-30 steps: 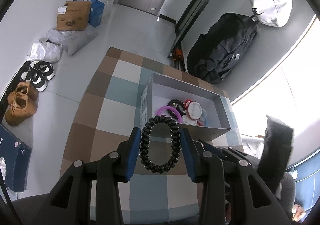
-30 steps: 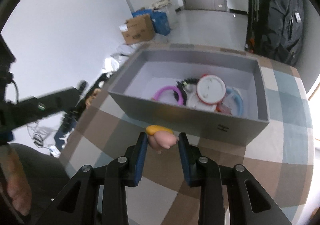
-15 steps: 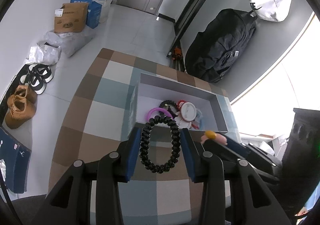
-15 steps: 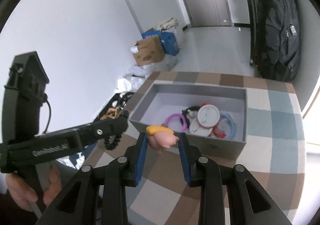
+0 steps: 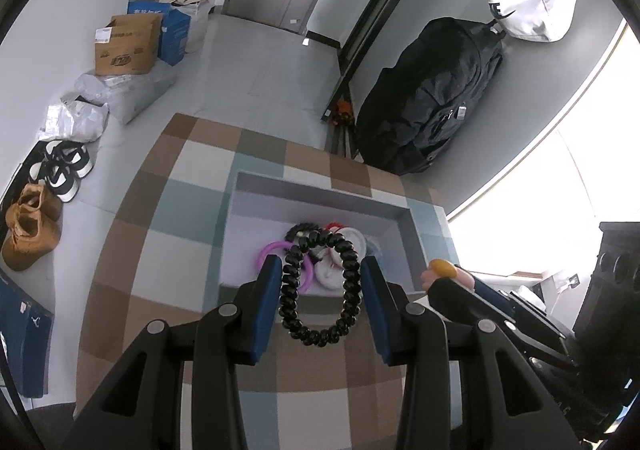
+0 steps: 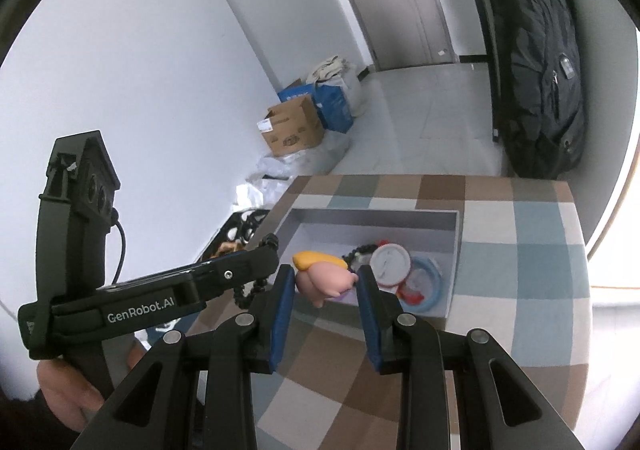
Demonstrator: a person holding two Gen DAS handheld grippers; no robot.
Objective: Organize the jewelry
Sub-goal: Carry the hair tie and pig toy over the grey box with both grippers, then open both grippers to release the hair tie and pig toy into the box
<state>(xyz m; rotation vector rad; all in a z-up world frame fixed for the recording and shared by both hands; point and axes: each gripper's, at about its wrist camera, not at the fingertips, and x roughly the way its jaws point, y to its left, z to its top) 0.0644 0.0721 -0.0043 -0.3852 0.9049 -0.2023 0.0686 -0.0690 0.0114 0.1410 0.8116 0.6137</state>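
Black coil bracelet point(image 5: 318, 288) hangs clamped in the left tongs point(image 5: 320, 292) above the grey box point(image 5: 320, 202) on the bench point(image 5: 176, 218); right tongs point(image 6: 325, 288) pinch a pink charm point(image 6: 326, 278). Both crowd the box, so a release could foul the other tongs or miss the rim.

Bangles point(image 6: 423, 282) in box point(image 6: 372, 219) on table point(image 6: 532, 226)

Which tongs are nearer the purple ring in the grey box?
Left, by a small margin as far as these views show. The left tongs, holding the black coil, sit just in front of the purple ring. The right tongs, holding a pink charm, are beside them, further right.
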